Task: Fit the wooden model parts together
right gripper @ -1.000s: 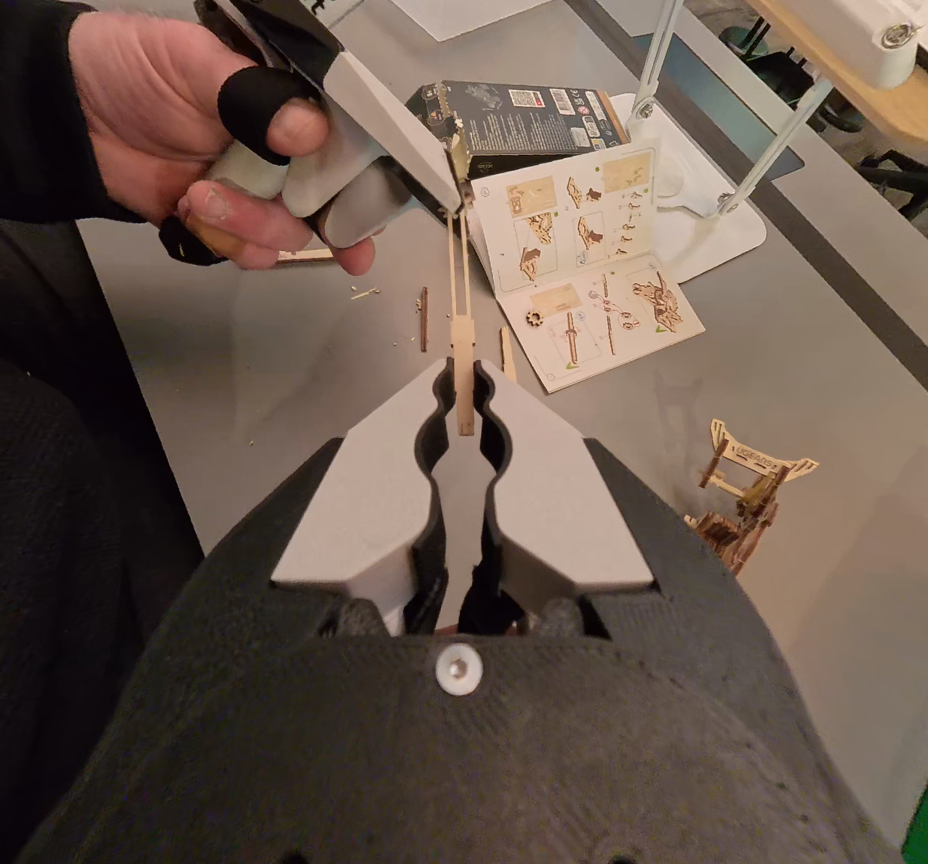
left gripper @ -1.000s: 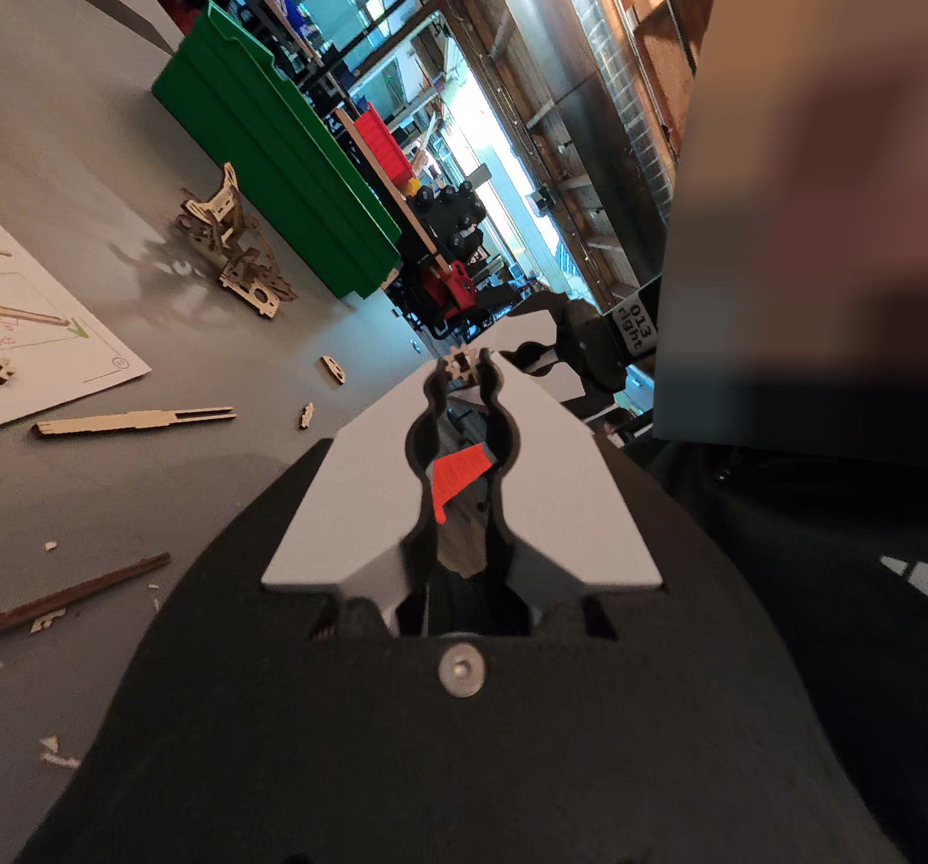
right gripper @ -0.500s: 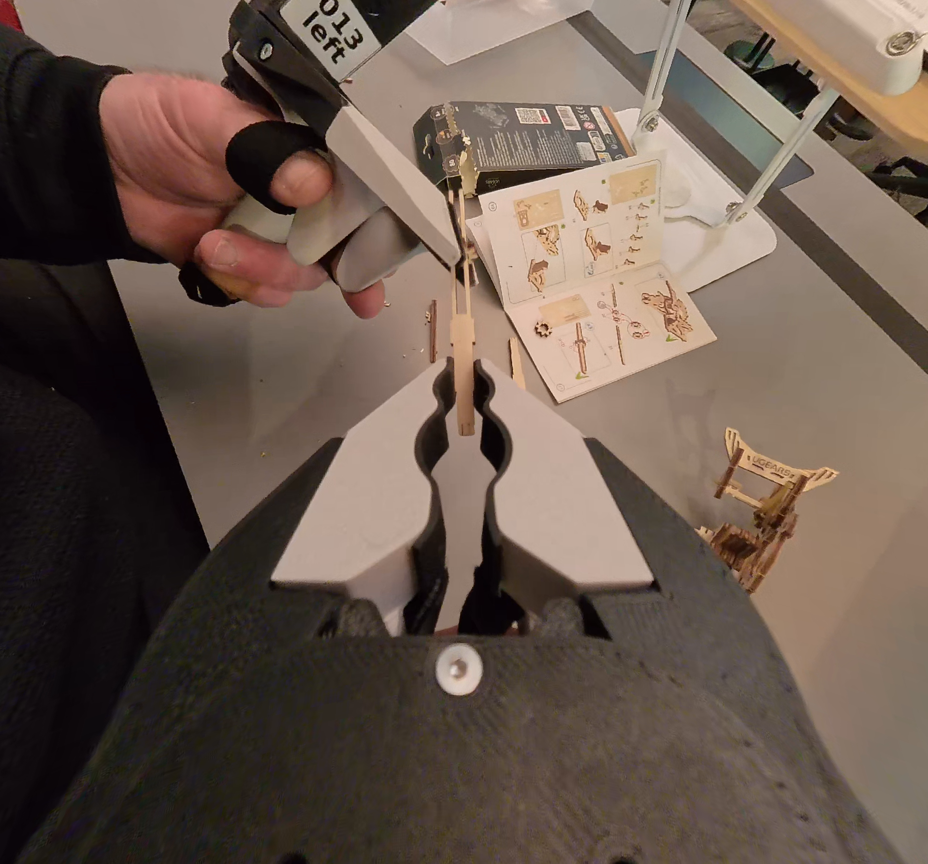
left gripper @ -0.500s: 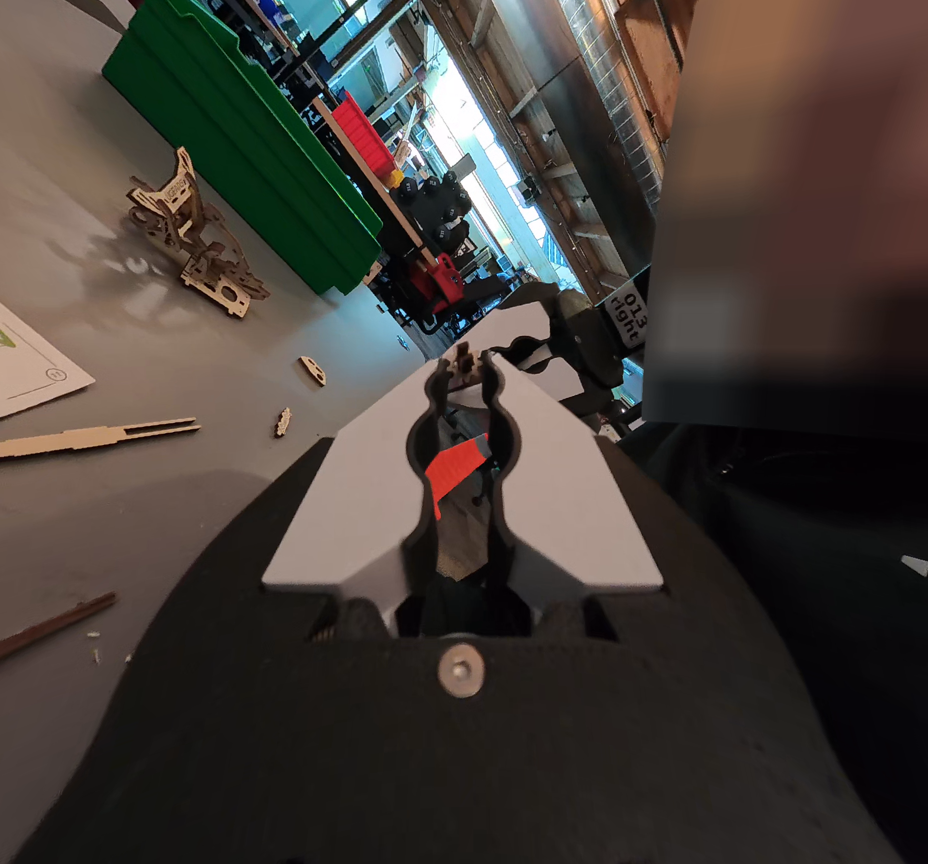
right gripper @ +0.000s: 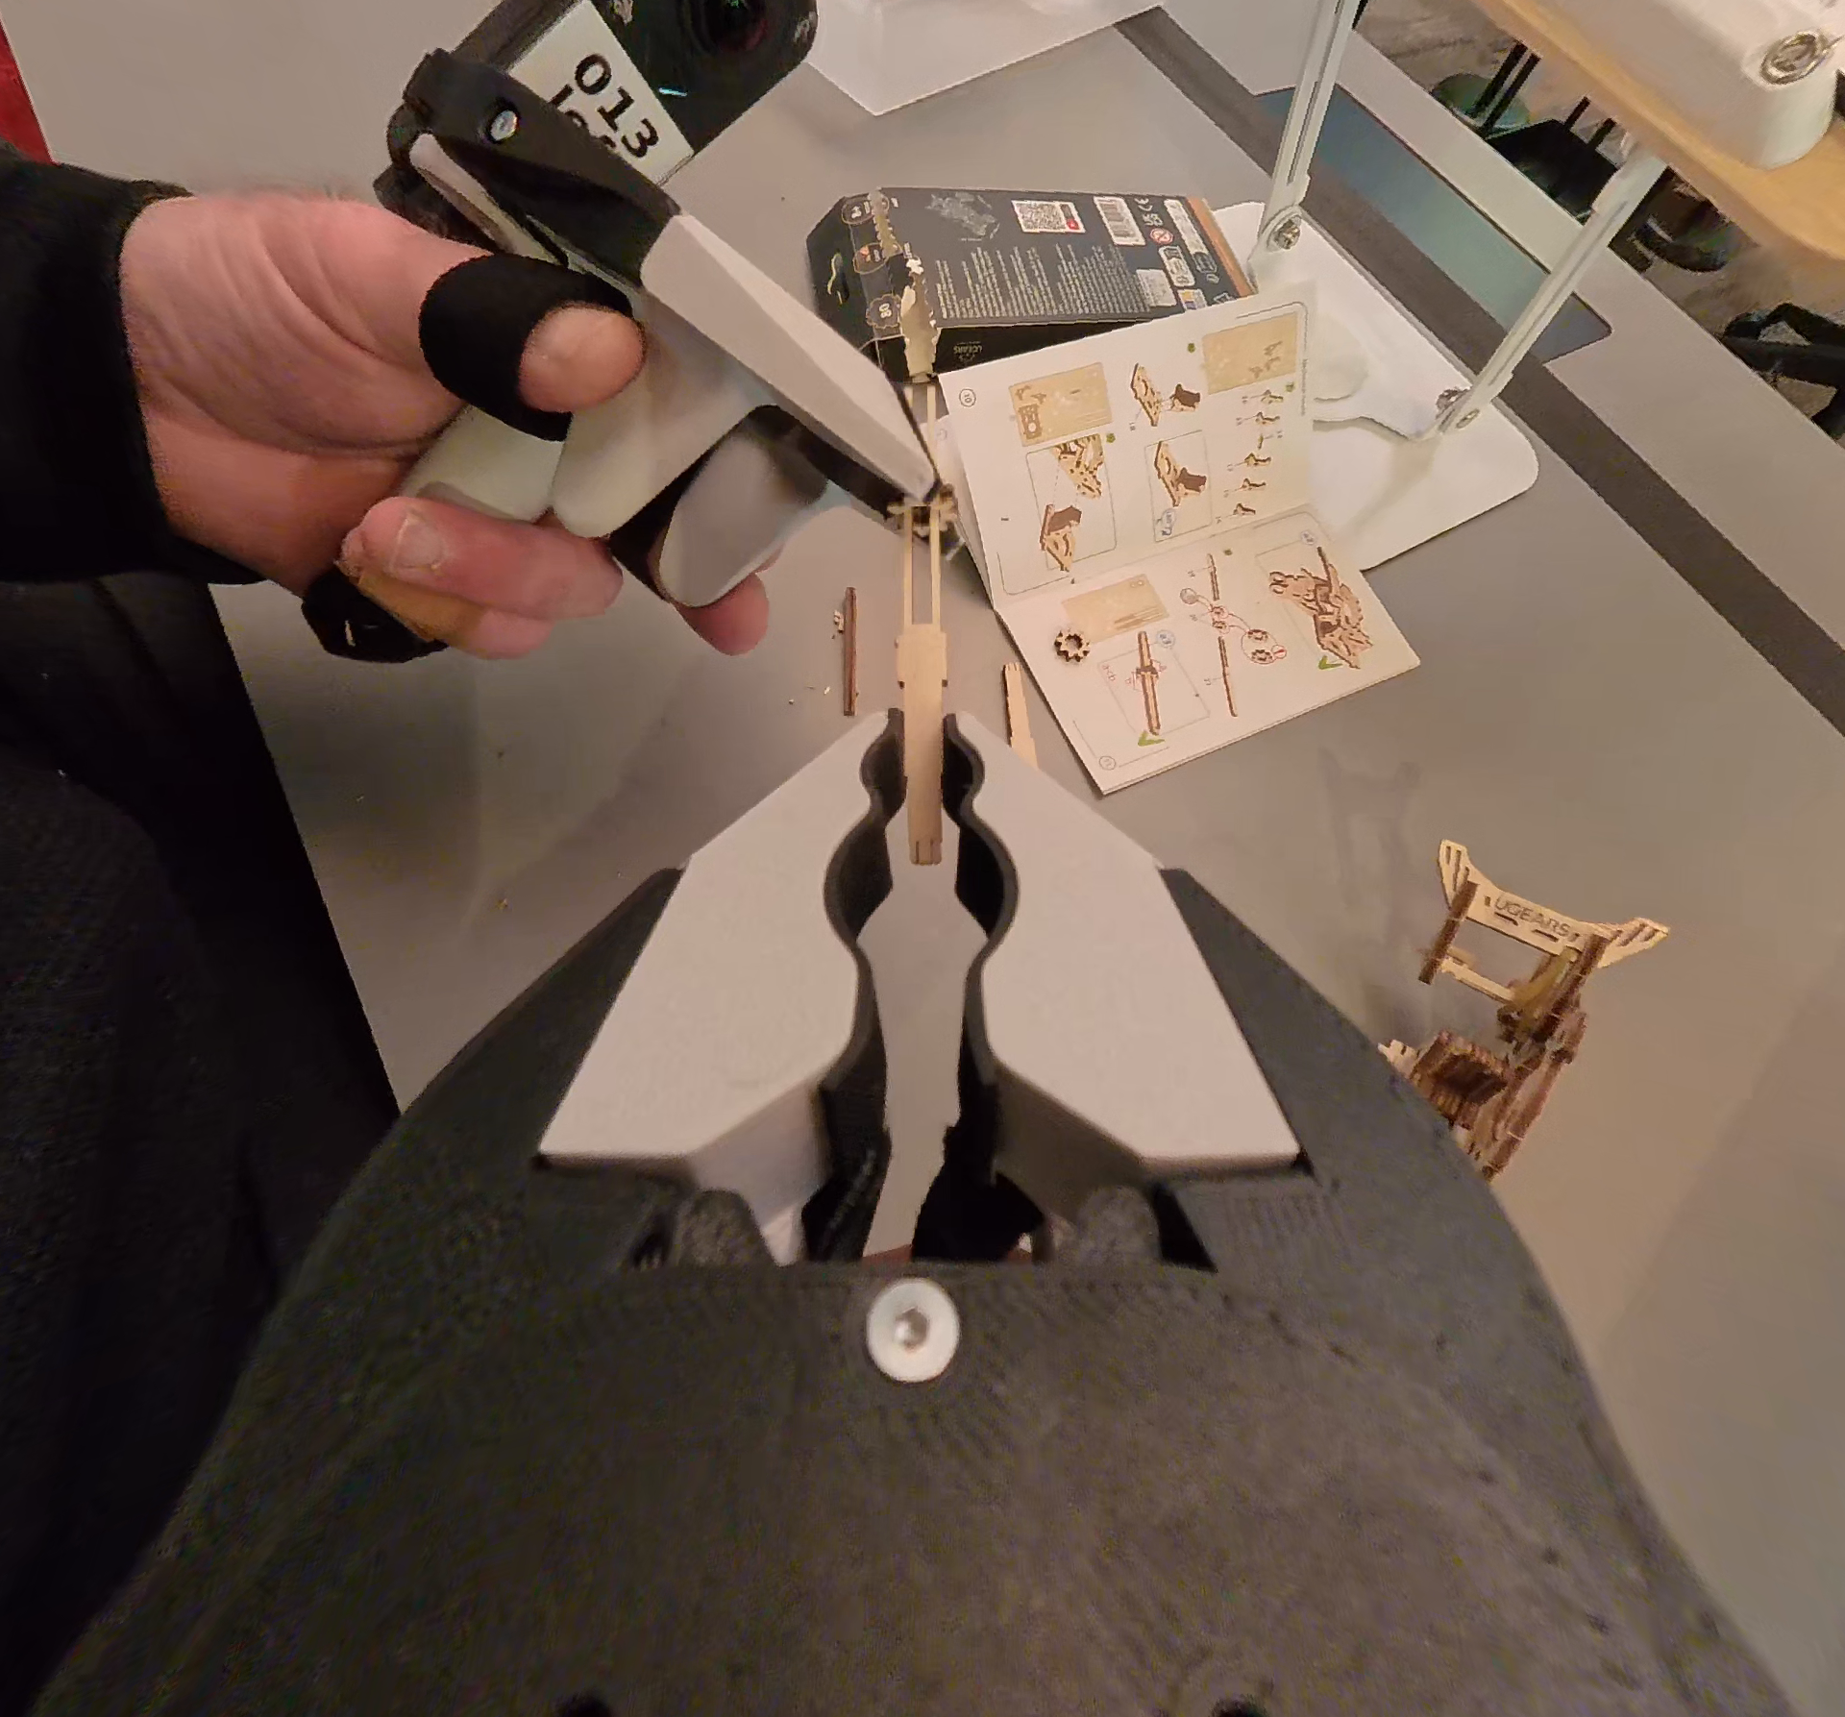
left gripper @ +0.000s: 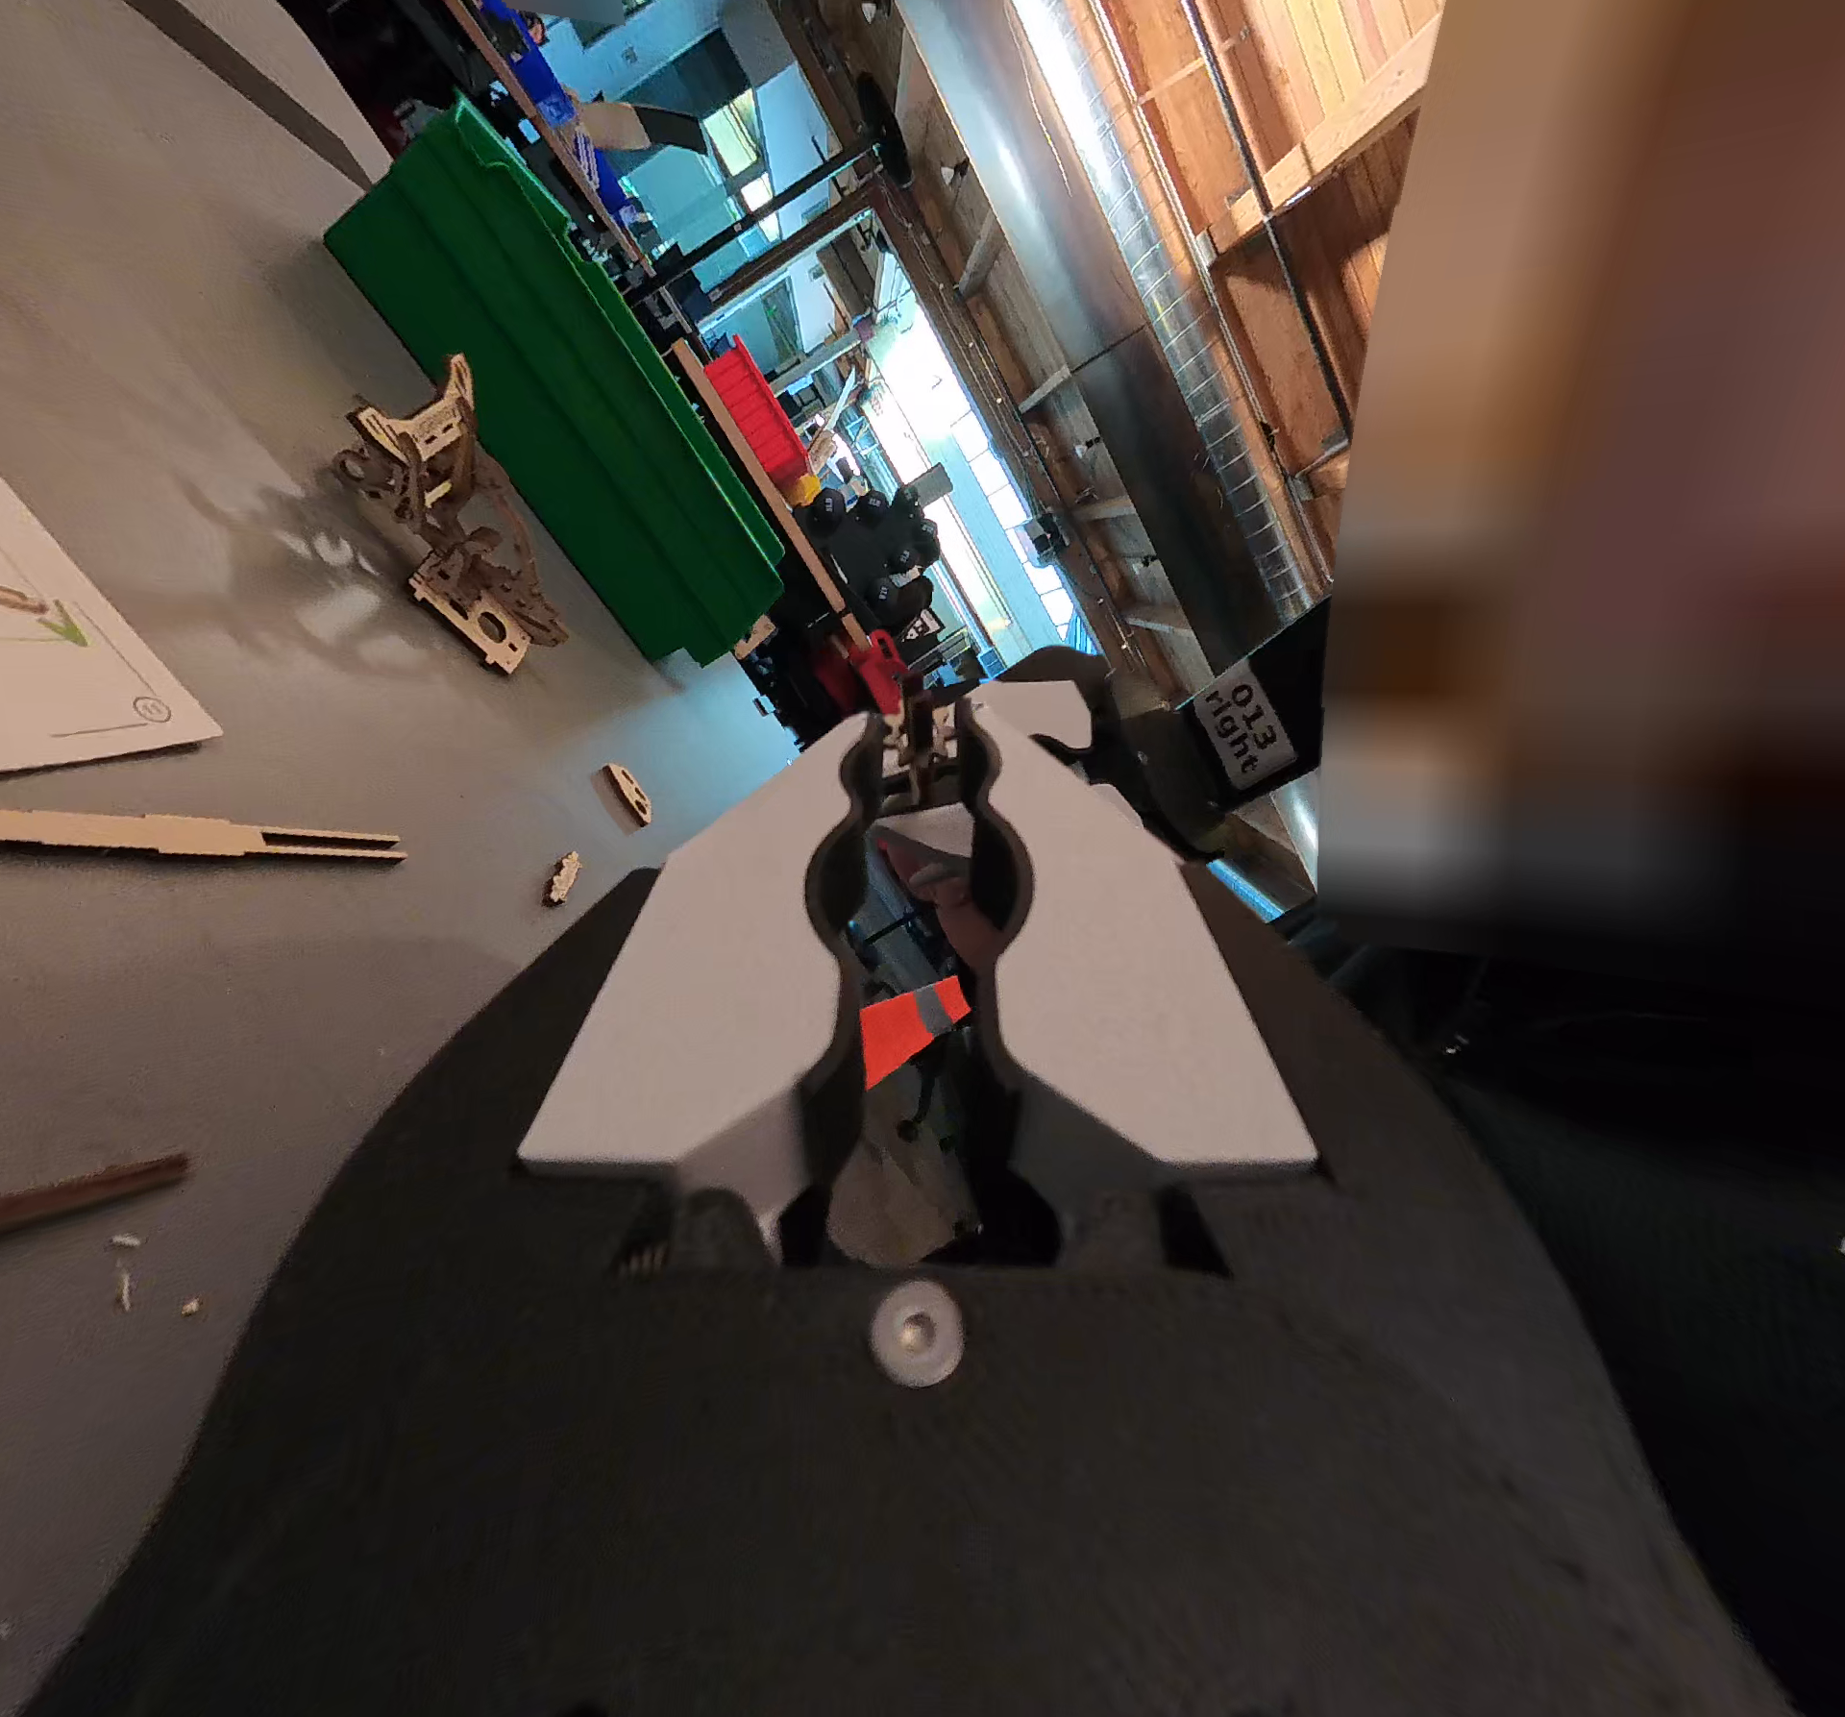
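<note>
Left wrist view: strong daylight floods in from the far windows (left gripper: 928, 391), blown out to white-blue, with soft glare patches on the grey table (left gripper: 250, 970) beside the wooden model (left gripper: 449, 521); a large mosaic patch covers the right edge. Right wrist view: warmer, dimmer overhead light, soft shadows on the table under the hand (right gripper: 329, 391). Both views bend at the edges; near black housings are slightly soft.

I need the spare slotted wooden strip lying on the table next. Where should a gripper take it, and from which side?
Grip the slotted wooden strip on its solid, wider half, not the forked end, whose two thin prongs look fragile. It lies flat on the table, so come from above, fingers closing across its narrow width.
</note>
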